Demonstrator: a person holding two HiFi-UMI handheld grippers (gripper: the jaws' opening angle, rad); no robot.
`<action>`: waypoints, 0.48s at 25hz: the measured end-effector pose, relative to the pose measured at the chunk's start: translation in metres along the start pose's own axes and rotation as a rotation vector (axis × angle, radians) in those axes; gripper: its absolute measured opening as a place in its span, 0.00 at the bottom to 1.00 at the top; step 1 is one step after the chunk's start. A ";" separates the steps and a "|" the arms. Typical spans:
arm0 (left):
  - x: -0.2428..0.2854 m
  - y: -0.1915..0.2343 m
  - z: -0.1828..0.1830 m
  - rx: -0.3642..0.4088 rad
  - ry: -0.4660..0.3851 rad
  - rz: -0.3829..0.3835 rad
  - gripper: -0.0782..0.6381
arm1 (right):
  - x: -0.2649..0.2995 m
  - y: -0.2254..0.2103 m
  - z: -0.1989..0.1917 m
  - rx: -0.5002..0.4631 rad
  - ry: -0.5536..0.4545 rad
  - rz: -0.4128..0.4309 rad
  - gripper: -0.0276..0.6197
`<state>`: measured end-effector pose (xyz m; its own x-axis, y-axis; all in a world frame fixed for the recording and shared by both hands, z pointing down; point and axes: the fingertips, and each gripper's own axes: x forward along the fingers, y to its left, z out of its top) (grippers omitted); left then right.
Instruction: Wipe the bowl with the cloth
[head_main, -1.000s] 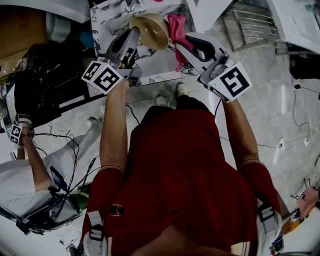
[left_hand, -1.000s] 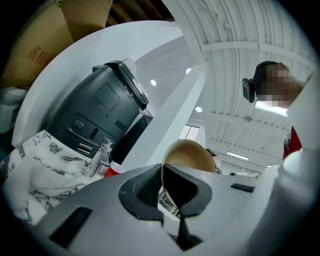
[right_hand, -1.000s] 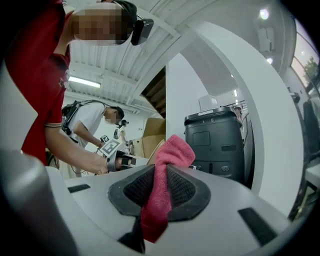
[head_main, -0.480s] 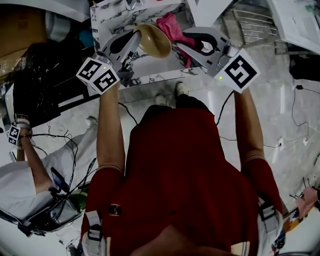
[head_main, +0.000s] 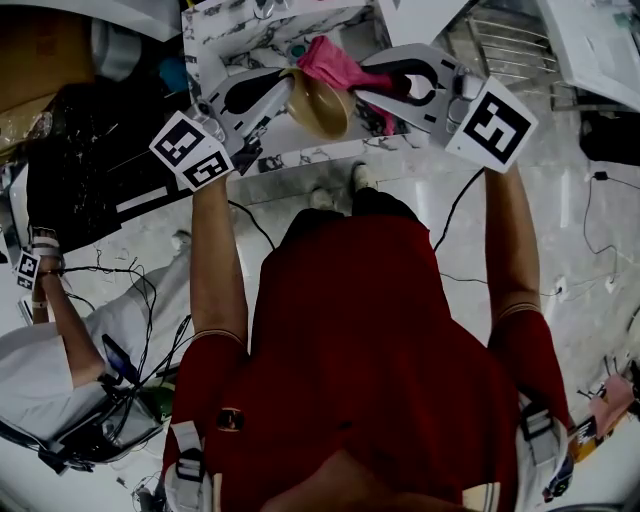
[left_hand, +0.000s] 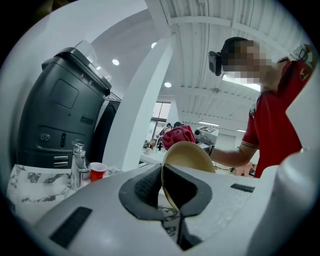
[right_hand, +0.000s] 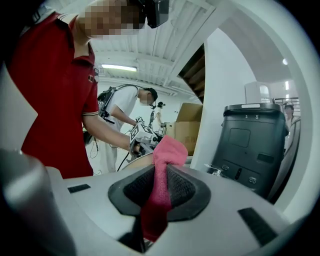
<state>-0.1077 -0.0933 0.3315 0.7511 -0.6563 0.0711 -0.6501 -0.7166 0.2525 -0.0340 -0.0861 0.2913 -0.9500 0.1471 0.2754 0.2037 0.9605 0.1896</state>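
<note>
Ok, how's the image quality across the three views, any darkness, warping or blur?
Head view: dim, underexposed, edges bent by fisheye, though the bowl and pink cloth read clearly. Left gripper view: bright, strongly curved, ceiling lights glaring. Right gripper view: bright, cloth sharp, dark vignette at corners.

Marble counter (head_main: 225, 35), pale floor (head_main: 580, 240) (cables (head_main: 120, 272))

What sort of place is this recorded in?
Probably a lab or open workshop hall with a mock kitchen corner, not a home: a marble-patterned counter with a faucet and a red cup, loose cables across the floor, and a second person in white nearby.
</note>
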 end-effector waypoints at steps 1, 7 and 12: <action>0.000 -0.004 0.001 0.006 0.000 -0.028 0.14 | 0.000 0.001 0.003 -0.001 -0.002 0.019 0.15; 0.003 -0.027 0.008 0.003 -0.034 -0.188 0.14 | -0.002 0.004 0.014 0.047 -0.026 0.123 0.15; 0.003 -0.047 0.022 -0.031 -0.107 -0.319 0.14 | -0.006 0.005 0.021 0.130 -0.114 0.212 0.15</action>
<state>-0.0775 -0.0665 0.2988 0.8988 -0.4225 -0.1171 -0.3793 -0.8833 0.2756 -0.0322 -0.0776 0.2703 -0.9113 0.3668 0.1869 0.3759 0.9265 0.0146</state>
